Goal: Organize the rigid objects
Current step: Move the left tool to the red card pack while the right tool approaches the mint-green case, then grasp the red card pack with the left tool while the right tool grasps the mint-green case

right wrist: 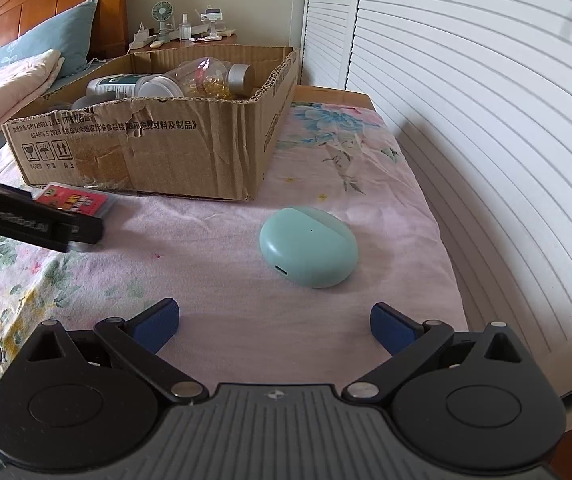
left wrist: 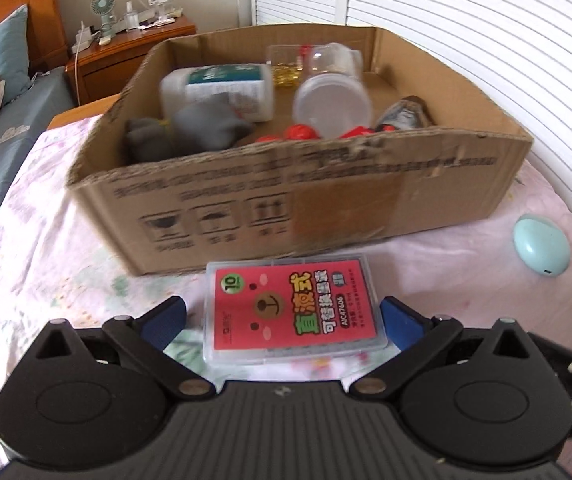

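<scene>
Here, in the left wrist view, the left gripper (left wrist: 283,316) hovered low with its blue pads spread apart on either side of a flat red box (left wrist: 294,313), not yet touching it. The box lay on the flowered bed cover (left wrist: 46,256), just in front of the cardboard box (left wrist: 286,184) already holding bottles and jars. A good grasp would likely centre the pads on the long edges, close squarely, then lift clear of the carton's near wall before releasing inside.

In the right wrist view, the right gripper (right wrist: 274,326) was also wide open and empty, aimed at a mint earbud case (right wrist: 308,246) lying apart from the carton. Its rounded, smooth shell could slip, so a low, centred pinch seemed wise.
</scene>
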Available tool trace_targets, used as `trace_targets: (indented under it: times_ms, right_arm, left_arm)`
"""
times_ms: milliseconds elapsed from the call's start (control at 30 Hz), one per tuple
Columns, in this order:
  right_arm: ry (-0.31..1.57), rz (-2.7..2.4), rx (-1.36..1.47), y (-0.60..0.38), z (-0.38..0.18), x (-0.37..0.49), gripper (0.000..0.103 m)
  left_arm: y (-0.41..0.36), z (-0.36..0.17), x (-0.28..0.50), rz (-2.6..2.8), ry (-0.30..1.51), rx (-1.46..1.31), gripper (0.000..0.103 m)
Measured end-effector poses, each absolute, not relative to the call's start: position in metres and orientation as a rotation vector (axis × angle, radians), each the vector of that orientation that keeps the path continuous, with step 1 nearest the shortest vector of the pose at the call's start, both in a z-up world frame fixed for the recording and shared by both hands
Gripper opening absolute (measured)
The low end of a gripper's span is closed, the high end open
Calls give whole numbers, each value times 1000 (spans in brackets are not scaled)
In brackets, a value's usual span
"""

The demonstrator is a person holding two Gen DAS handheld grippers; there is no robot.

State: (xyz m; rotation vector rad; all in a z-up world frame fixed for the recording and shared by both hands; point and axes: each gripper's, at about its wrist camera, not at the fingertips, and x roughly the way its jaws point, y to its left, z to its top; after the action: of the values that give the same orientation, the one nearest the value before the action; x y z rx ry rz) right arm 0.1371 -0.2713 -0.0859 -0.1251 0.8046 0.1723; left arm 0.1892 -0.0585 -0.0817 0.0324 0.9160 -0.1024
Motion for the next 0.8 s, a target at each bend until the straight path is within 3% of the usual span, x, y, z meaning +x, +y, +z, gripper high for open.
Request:
trace_targets:
  times_ms: [233,367,800]
  right_arm:
    - [806,172,-119,-270,-86,139,103]
    - [808,179,-115,-271,-87,140,103]
    - [795,212,-131,-264,-88,170,103]
  left_arm:
    - [-56,-82,189,-81,912,21,101]
    - [-62,-78,185,-109,896,30,91]
    - [-47,-78,173,-104,894,21,91]
